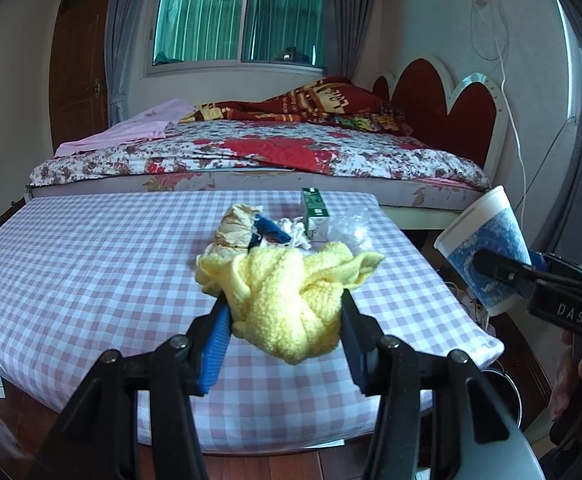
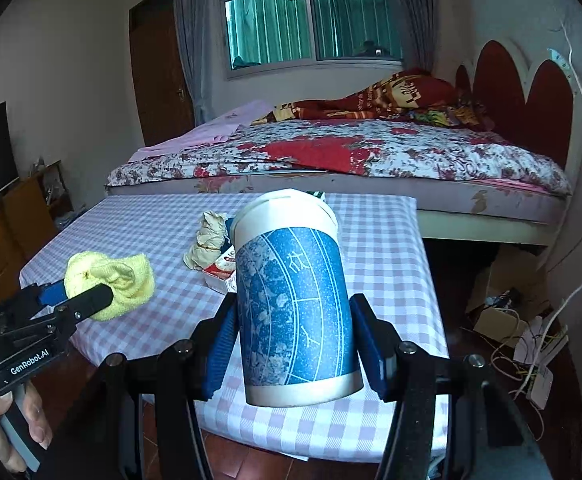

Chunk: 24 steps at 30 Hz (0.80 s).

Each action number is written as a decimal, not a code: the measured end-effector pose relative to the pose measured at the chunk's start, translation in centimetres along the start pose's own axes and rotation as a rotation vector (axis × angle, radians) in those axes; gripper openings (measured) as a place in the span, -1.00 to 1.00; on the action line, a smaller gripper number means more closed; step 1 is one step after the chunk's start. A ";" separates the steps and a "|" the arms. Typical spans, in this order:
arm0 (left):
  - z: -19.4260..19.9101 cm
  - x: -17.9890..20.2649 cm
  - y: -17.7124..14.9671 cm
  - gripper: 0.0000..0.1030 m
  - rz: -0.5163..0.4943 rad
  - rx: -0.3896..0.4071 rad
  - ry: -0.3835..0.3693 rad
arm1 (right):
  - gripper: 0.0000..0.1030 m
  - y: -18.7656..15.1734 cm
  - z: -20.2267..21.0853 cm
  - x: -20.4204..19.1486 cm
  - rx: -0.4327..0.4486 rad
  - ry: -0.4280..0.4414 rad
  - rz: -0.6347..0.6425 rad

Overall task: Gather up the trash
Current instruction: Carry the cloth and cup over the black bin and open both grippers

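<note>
My left gripper (image 1: 283, 312) is shut on a bunched yellow cloth (image 1: 287, 288), held above the checked table (image 1: 91, 264). The same cloth (image 2: 111, 280) and left gripper (image 2: 91, 300) show at the left of the right wrist view. My right gripper (image 2: 295, 340) is shut on a blue-and-white paper cup (image 2: 295, 304), tilted slightly, lifted over the table's near edge. That cup (image 1: 487, 248) appears at the right of the left wrist view. On the table lie a crumpled paper wrapper (image 1: 237, 226), white tissue (image 1: 297, 232), a green carton (image 1: 315, 208) and clear plastic (image 1: 349, 226).
A bed with a floral quilt (image 1: 259, 152) stands behind the table, with a red headboard (image 1: 435, 100) to the right. Cables and a power strip (image 2: 531, 364) lie on the floor to the table's right. A person's hand (image 2: 7, 428) holds the left gripper's handle.
</note>
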<state>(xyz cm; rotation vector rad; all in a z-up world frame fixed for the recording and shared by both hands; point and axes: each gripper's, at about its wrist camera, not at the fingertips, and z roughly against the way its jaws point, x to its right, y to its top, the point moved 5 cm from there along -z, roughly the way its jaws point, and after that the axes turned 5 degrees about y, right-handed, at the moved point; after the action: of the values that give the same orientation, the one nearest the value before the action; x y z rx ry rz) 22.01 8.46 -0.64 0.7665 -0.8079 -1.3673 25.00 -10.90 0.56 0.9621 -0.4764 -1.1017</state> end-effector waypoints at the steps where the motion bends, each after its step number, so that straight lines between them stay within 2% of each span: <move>1: 0.2 0.4 -0.1 0.00 -0.004 0.001 -0.003 | 0.11 -0.2 0.4 0.0 0.001 -0.005 0.001; 12: 2.2 4.7 -0.8 -0.01 -0.026 0.017 -0.059 | 0.11 -2.6 4.3 2.1 0.010 -0.072 -0.027; 24: 2.7 12.5 -2.5 -0.01 -0.112 -0.006 -0.179 | 0.11 -6.1 8.8 7.5 0.006 -0.170 -0.114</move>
<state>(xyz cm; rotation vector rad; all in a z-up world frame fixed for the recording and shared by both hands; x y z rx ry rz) 18.86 -4.20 -0.72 0.7003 -0.9105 -1.5544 18.28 -22.10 -0.86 0.9139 -0.5682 -1.2923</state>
